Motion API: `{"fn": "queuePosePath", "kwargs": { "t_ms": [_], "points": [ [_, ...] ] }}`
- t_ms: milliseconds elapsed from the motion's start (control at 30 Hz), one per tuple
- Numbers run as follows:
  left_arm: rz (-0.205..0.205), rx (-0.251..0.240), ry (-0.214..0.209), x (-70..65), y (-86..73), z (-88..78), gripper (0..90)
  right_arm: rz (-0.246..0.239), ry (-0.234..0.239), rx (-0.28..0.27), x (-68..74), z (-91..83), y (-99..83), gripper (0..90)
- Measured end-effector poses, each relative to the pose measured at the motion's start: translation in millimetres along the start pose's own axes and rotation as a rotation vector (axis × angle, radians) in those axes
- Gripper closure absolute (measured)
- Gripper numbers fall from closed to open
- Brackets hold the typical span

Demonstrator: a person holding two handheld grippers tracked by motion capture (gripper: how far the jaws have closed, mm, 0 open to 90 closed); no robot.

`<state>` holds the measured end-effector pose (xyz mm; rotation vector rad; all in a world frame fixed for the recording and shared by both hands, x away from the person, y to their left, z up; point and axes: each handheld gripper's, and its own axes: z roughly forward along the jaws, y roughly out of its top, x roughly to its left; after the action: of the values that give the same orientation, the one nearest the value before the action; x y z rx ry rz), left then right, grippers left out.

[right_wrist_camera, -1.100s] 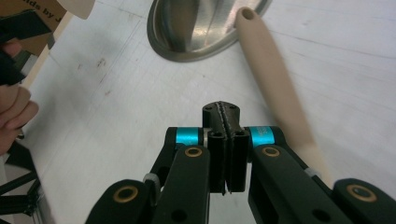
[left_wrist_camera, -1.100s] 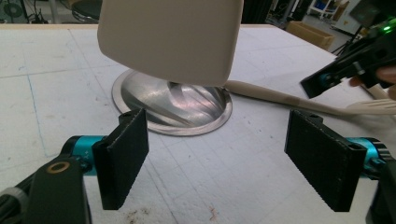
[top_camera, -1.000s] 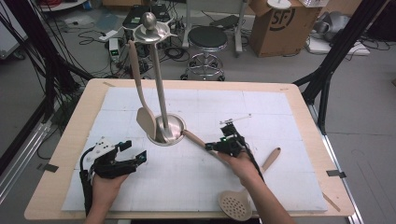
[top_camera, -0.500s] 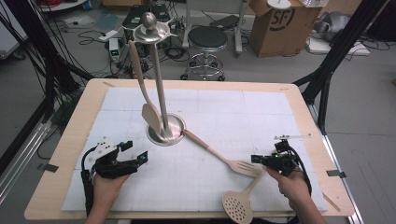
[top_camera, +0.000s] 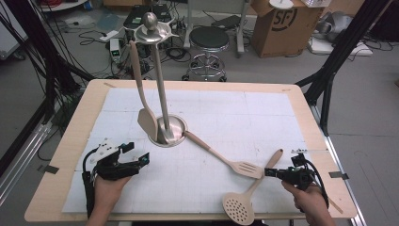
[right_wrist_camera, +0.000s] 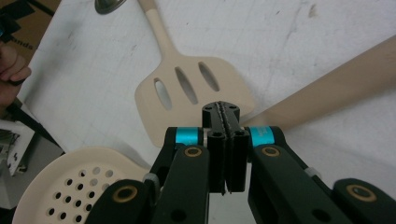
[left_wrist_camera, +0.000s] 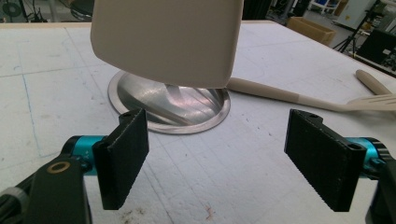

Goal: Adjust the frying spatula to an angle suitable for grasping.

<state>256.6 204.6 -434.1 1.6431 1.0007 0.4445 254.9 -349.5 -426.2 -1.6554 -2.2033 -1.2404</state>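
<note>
My right gripper is hovering with jaws pressed together on nothing, its body hiding part of the slotted spatula and the skimmer, whose perforated bowl is getting cut off at the frame's edge. My left gripper is sitting spread wide over the white gridded mat. Beyond, the plain spatula is hanging on the steel stand, masking its dished base. Cables are cluttering the floor behind.
</note>
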Motion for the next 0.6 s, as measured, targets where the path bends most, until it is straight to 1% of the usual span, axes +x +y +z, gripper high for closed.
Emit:
{"fn": "queuePosePath", "kwargs": {
  "t_ms": [33, 67, 200, 333, 367, 500, 600],
  "points": [
    [0.001, 0.001, 0.000, 0.1, 0.1, -0.2, 22.5, 0.003, 0.005, 0.014, 1.0, 1.7, -0.1, 90.0],
    [0.002, 0.000, 0.001, 0.2, 0.1, -0.2, 22.5, -0.003, -0.002, 0.018, 1.6, 3.5, -0.1, 90.0],
    [0.000, 0.001, -0.001, 0.2, -0.1, 0.1, 22.6, 0.023, 0.015, -0.008, -1.0, 3.5, 0.5, 90.0],
    [0.003, 0.003, -0.003, -0.4, 0.1, 0.6, 22.6, 0.028, 0.008, -0.012, 0.9, 5.4, 2.7, 90.0],
    [0.004, 0.004, -0.002, -0.4, 0.0, 0.9, 22.5, 0.025, 0.009, -0.016, 1.1, 6.8, 3.7, 90.0],
    [0.003, 0.003, -0.001, -1.0, 0.0, 1.2, 22.6, 0.019, 0.010, -0.003, 4.3, 14.0, 7.4, 90.0],
    [0.003, 0.005, -0.001, -0.7, -0.1, 1.2, 22.5, 0.011, 0.013, -0.008, 7.2, 22.3, 11.3, 90.0]
  ]
}}
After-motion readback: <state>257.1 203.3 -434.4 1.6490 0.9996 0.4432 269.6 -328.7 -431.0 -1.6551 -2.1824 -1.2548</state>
